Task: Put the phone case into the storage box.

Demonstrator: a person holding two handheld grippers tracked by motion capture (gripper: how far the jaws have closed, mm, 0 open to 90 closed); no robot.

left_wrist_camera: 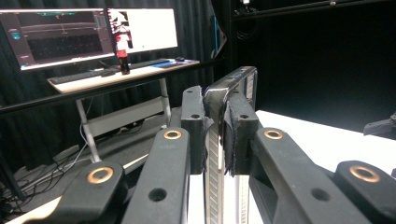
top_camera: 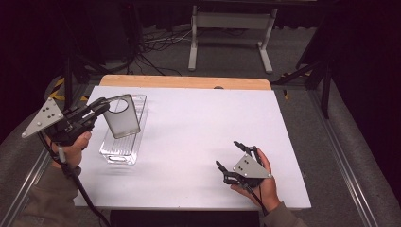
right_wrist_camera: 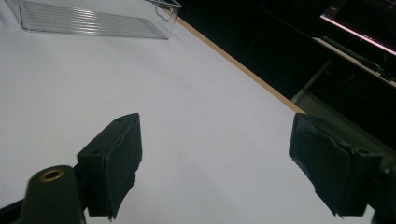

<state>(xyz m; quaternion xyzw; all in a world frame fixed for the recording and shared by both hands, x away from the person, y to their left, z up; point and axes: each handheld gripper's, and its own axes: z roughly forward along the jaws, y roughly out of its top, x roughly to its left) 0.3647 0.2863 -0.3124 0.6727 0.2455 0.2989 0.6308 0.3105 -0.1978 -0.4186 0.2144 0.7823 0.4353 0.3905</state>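
Already lifted, the grey lid [top_camera: 121, 116] was clamped edgewise in the left claw [top_camera: 101, 108], held above the clear bin [top_camera: 124, 151] on the worktop [top_camera: 198, 127]; setting it down remained. The right claw [top_camera: 234, 158] rested wide open, empty, well apart.

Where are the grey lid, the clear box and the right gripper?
grey lid [top_camera: 123, 124], high view, its flat face below the round hole.
clear box [top_camera: 119, 155], high view, its near end wall.
right gripper [top_camera: 231, 156], high view, between its open jaws.
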